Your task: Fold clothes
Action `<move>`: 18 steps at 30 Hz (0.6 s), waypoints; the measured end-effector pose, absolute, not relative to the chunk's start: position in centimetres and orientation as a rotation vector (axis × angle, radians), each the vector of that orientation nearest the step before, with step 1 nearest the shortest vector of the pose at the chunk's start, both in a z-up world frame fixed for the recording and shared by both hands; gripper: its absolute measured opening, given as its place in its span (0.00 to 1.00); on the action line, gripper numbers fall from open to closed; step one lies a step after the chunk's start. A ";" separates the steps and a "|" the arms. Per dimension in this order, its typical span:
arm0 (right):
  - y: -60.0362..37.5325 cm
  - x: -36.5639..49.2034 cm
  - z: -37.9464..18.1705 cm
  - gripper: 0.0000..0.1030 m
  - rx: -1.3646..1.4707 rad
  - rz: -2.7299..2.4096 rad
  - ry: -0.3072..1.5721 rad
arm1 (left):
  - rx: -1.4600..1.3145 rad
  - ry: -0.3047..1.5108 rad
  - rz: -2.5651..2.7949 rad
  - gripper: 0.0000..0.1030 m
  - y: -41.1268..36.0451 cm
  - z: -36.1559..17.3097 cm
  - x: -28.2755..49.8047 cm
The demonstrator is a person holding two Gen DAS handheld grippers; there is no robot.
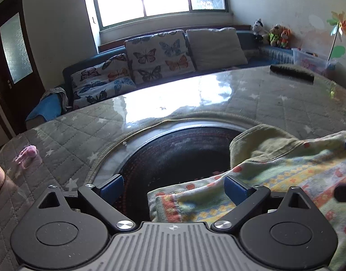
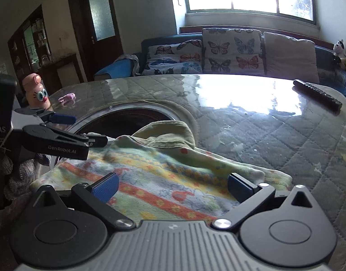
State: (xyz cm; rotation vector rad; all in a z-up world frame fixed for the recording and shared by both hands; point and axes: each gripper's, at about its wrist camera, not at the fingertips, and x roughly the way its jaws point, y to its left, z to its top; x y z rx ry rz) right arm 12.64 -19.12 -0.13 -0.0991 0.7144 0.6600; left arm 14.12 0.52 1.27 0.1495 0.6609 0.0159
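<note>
A small patterned garment [image 1: 274, 180] with orange, yellow and blue bands and an olive-green lining lies folded on the quilted table, partly over a dark round inset [image 1: 173, 155]. It also shows in the right wrist view [image 2: 164, 176]. My left gripper [image 1: 174, 186] is open, its jaws spread wide at the garment's left edge; its right pad rests over the cloth. It shows from the side in the right wrist view [image 2: 82, 128]. My right gripper [image 2: 173, 186] is open and hovers low over the garment's near edge, holding nothing.
The table carries a glossy quilted cover [image 2: 274, 131]. A black remote [image 2: 317, 93] lies at the far right. A small pink item [image 1: 26, 154] and a cartoon-faced figure [image 2: 37, 92] stand at the left. A sofa with butterfly cushions [image 1: 157, 54] runs behind.
</note>
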 end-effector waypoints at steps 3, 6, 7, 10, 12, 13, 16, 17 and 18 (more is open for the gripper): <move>-18.4 12.6 -1.0 1.00 -0.152 0.620 0.743 | 0.155 0.647 -0.011 0.94 -0.2 1.8 13.8; -18.4 12.1 -1.0 1.00 -0.156 0.620 0.740 | 0.180 0.655 -0.025 0.94 -1.2 1.8 14.5; -18.4 11.8 -0.7 1.00 -0.157 0.626 0.729 | 0.188 0.661 -0.028 0.94 -1.5 1.7 14.8; -18.2 11.5 -0.6 1.00 -0.183 0.618 0.714 | 0.218 0.696 -0.002 0.94 -2.2 0.8 15.8; -18.0 11.6 -1.1 1.00 -0.203 0.605 0.729 | 0.223 0.709 0.000 0.95 -2.3 0.1 16.0; -17.9 11.7 -1.4 1.00 -0.208 0.600 0.738 | 0.219 0.705 -0.001 0.95 -2.2 0.1 15.8; -18.2 11.5 -0.9 1.00 -0.205 0.593 0.717 | 0.203 0.678 -0.013 0.94 -2.0 1.0 14.8; -18.3 11.5 -0.5 1.00 -0.204 0.582 0.702 | 0.196 0.666 -0.019 0.94 -2.0 1.3 14.3; -18.3 11.4 -0.2 1.00 -0.201 0.566 0.686 | 0.190 0.650 -0.036 0.94 -2.1 1.7 13.8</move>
